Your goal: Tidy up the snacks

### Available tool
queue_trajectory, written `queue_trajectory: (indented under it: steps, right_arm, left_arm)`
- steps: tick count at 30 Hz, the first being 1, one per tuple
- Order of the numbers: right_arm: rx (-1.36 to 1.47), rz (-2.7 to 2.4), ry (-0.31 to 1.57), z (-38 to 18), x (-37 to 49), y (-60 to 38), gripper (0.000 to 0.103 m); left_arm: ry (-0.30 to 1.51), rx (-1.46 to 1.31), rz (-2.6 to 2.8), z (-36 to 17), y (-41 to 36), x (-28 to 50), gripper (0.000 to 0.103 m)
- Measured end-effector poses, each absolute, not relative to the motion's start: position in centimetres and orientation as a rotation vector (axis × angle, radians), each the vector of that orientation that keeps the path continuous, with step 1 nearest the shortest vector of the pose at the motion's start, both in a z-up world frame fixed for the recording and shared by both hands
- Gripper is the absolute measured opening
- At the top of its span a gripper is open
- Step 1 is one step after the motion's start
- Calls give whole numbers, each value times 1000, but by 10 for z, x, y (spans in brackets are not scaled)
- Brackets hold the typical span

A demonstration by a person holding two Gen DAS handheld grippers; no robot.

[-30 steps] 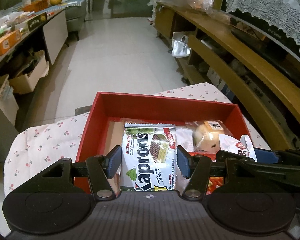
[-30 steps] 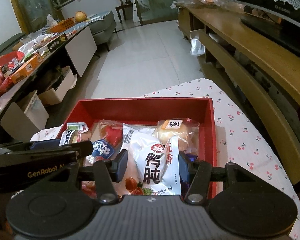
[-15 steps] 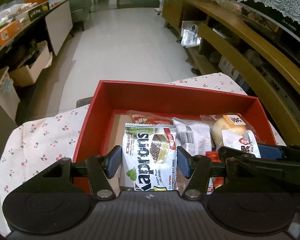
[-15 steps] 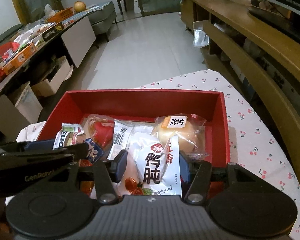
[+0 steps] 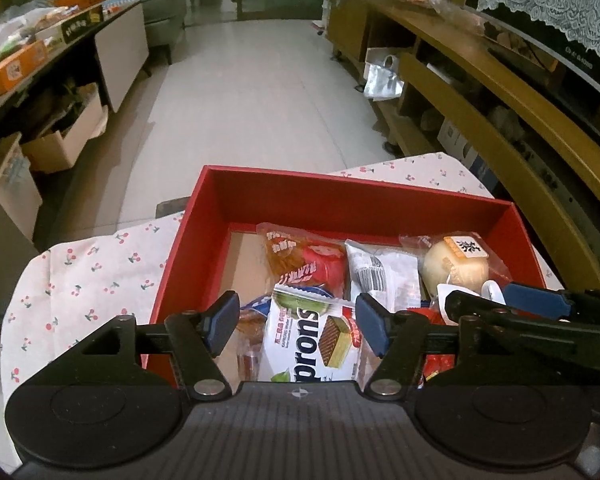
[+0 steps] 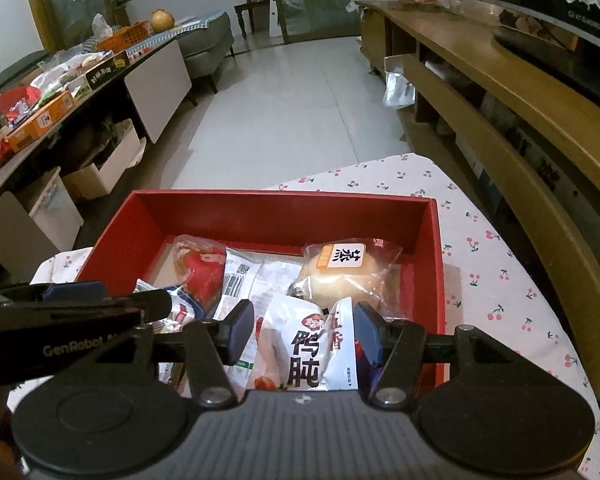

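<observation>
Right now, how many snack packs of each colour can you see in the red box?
White: 3, the wafer pack, the barcode pack and the pack with big black characters
Red: 1, the crinkly red pack
Clear: 1, the wrapped bun
Total: 5 that show plainly; a few more underneath are too hidden to count.

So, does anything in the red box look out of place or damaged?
Nothing looks damaged or spilled. The snacks only lie loosely heaped toward the near right of the red box, leaving its left floor bare; the wafer pack overlaps others, and the bun rests tilted.
</observation>
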State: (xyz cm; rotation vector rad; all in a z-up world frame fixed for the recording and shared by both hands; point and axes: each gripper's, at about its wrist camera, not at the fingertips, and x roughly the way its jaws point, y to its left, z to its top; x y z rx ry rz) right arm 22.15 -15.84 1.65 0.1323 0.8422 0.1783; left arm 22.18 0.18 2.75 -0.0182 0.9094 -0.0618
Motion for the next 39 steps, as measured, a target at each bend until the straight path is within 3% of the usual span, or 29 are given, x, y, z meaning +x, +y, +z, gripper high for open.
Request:
queue_trajectory:
  steps: [39]
  right_arm:
    - [141, 191, 809, 36, 183, -168, 68]
  left_arm:
    - [841, -82, -60, 57, 22, 189, 75]
